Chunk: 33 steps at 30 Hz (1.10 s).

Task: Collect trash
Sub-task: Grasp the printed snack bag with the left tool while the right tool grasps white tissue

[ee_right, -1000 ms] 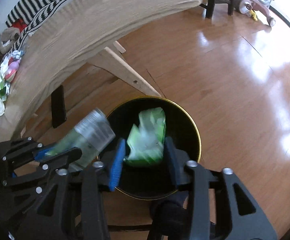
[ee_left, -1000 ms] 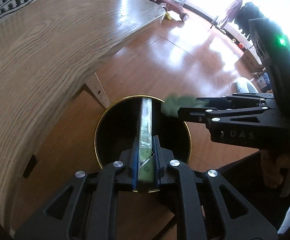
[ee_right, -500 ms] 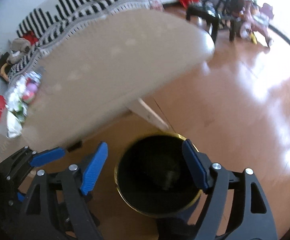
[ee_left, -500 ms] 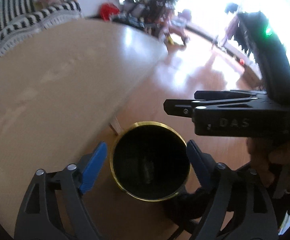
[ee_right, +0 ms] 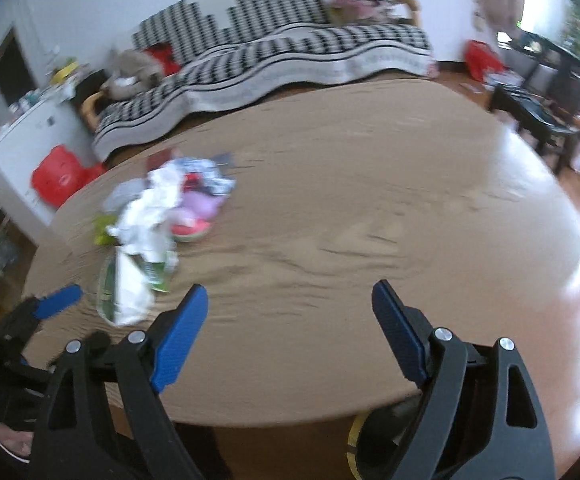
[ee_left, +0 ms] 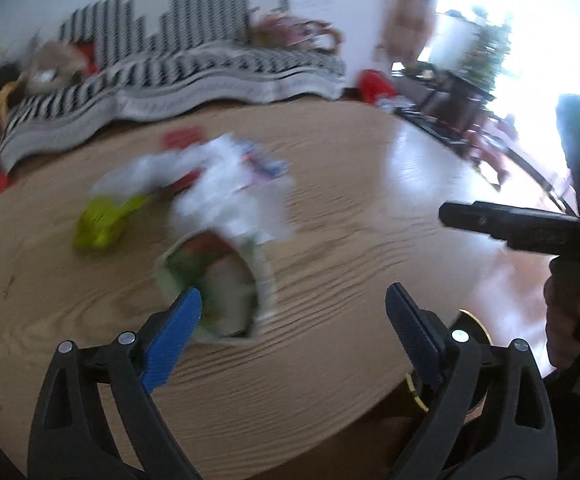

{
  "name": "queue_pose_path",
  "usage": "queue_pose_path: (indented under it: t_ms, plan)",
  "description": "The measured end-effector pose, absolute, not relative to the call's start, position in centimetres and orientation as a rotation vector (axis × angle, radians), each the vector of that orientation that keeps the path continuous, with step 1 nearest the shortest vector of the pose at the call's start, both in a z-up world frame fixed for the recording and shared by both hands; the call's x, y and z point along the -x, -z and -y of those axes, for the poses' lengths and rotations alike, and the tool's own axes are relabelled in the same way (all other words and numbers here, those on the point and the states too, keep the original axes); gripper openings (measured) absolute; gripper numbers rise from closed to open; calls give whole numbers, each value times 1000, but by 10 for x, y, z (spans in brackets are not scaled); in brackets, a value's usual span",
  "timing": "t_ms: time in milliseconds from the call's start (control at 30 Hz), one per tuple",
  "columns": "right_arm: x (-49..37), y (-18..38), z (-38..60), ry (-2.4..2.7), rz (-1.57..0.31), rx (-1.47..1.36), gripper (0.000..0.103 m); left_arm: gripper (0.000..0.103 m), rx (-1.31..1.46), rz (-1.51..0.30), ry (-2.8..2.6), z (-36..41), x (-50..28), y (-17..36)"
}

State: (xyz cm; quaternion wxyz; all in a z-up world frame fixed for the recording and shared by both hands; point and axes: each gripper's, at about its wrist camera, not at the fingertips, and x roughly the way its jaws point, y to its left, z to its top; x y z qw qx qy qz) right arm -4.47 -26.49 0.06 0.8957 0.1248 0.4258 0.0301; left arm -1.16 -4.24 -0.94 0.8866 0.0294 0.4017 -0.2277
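Trash (ee_left: pixel 210 216) lies just beyond the open left tongs (ee_left: pixel 293 312).

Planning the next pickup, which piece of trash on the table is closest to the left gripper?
The green and white wrapper, lying right at the left gripper's blue fingertip. The yellow-green piece and white crumpled piece sit farther back.

Blue pads (ee_right: pixel 180 338) on black gripper frames are seen above a light-brown wood-grain table (ee_right: pixel 349 216), on which white, yellow-green, pink and red trash (ee_left: pixel 210 216) is heaped, backed by a black-and-white checked sofa cover (ee_right: pixel 290 52) and a red bag (ee_right: pixel 60 174).
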Motion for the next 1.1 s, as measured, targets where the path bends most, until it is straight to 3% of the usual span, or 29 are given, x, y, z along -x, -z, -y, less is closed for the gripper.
queue_pose_path:
  t_ms: [333,567,667,700,867,1100]
  plan:
    - [-27,4,187,-248,-891,-266,81,91,57,-968,427,12,-20,46]
    - [-55,2,154,-315,-880,-229,81,89,78,-955,380,14,-35,56]
    - [-63,3,144,-332,-878,-189,77,58,88,-949,388,8,-36,57]
    - [-66,4,141,-340,-879,-182,76,54,88,-948,388,7,-35,57]
    - [-71,6,128,-366,-884,-140,70,52,46,-916,365,-4,-25,48]
    - [-74,16,109,-375,-905,-84,69,52,41,-938,307,-26,-22,45]
